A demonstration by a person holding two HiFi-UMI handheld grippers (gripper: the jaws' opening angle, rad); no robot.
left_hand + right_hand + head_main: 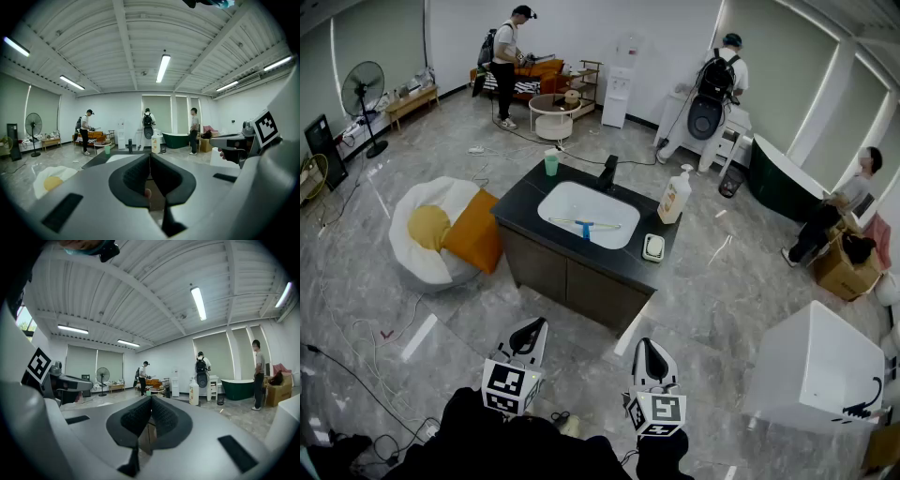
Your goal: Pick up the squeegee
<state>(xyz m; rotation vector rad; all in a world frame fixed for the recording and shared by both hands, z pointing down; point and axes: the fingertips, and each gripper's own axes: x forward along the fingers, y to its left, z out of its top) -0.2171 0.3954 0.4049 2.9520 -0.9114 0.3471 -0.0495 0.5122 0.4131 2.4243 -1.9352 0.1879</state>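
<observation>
The grey left tongs [532, 326] and right tongs [645, 347], both closed and empty, are well apart from the blue-handled squeegee [584, 226] lying crosswise in the white sink [561, 201] of the dark bench [520, 199] ahead, about midway between them.

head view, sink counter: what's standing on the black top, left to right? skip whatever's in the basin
green cup → black faucet → pump bottle
</observation>
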